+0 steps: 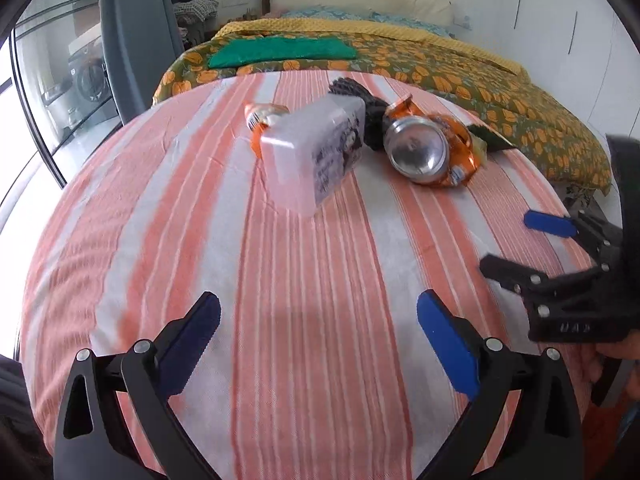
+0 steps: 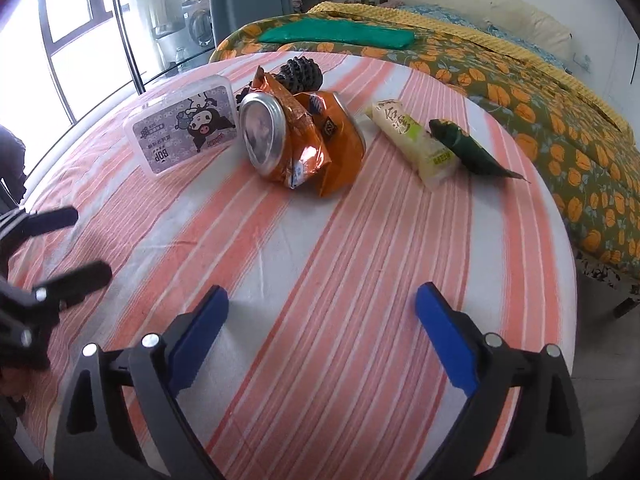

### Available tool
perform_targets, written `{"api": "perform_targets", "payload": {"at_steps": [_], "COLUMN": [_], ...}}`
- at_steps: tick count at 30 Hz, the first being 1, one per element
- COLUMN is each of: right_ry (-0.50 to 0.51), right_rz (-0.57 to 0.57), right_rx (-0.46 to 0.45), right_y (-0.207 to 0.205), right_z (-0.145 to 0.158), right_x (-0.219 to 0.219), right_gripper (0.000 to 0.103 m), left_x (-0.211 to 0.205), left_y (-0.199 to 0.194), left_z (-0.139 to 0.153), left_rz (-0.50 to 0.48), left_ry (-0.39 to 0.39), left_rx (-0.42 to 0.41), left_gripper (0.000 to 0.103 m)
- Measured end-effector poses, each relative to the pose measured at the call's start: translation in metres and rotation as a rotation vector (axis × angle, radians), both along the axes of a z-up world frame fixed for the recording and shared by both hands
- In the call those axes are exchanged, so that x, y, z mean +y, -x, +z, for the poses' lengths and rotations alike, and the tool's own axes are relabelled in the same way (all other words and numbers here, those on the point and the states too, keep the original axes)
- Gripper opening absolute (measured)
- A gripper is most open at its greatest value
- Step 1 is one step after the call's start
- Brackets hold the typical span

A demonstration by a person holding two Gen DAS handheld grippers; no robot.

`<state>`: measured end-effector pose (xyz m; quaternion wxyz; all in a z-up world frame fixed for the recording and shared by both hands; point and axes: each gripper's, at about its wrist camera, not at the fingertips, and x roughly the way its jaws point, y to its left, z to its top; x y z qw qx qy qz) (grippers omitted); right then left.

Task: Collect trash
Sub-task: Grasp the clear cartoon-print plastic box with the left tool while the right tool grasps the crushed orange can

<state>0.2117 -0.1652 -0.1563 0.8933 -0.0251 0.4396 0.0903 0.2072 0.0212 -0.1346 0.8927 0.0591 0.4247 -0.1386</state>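
On the striped tablecloth lie a clear plastic box (image 2: 184, 122) with a cartoon label, a crushed metal can (image 2: 262, 136), orange snack wrappers (image 2: 320, 140), a black bumpy object (image 2: 300, 74), a pale food packet (image 2: 416, 140) and a dark green wrapper (image 2: 468, 148). In the left wrist view the box (image 1: 316, 152), the can (image 1: 416, 152) and an orange wrapper (image 1: 264, 118) lie ahead. My left gripper (image 1: 318, 344) is open and empty, well short of the box. My right gripper (image 2: 320, 336) is open and empty, short of the can; it also shows at the right of the left wrist view (image 1: 516, 244).
The round table (image 2: 520, 280) with the orange-striped cloth drops off at its right edge. A bed (image 2: 540, 92) with a floral cover and a green cloth (image 2: 340, 36) stands behind. A glass door and a washing machine (image 2: 198, 26) are at the far left.
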Motion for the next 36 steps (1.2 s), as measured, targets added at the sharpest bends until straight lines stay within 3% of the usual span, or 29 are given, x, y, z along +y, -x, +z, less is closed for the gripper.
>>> {"api": "perform_targets", "payload": {"at_steps": [4, 7, 9, 16, 19, 24, 30, 36], "right_ry": [0.003, 0.003, 0.003, 0.000, 0.001, -0.001, -0.002, 0.004], "right_rz": [-0.001, 0.000, 0.000, 0.000, 0.000, -0.001, 0.000, -0.005], "right_rx": [0.000, 0.000, 0.000, 0.000, 0.001, 0.000, 0.000, -0.003], "right_y": [0.001, 0.000, 0.000, 0.000, 0.000, 0.001, 0.000, 0.002], "right_z": [0.000, 0.000, 0.000, 0.000, 0.000, 0.000, 0.000, 0.000], "right_x": [0.002, 0.000, 0.000, 0.000, 0.000, 0.001, 0.000, 0.001], "right_gripper": [0.092, 0.092, 0.092, 0.093, 0.093, 0.093, 0.093, 0.092], "left_x": [0.000, -0.007, -0.013, -0.032, -0.026, 0.001, 0.051, 0.087], "left_y": [-0.031, -0.055, -0.065, -0.078, -0.070, -0.029, 0.003, -0.002], "left_z": [0.022, 0.027, 0.027, 0.021, 0.024, 0.036, 0.021, 0.016], "left_rz": [-0.003, -0.016, -0.031, -0.069, -0.061, -0.062, -0.032, 0.070], "left_ry": [0.013, 0.006, -0.016, -0.097, -0.058, 0.084, 0.269, 0.264], "left_rx": [-0.079, -0.092, -0.093, -0.085, -0.063, 0.027, 0.177, 0.160], "left_gripper": [0.097, 0.097, 0.091, 0.046, 0.037, 0.035, 0.035, 0.055]}}
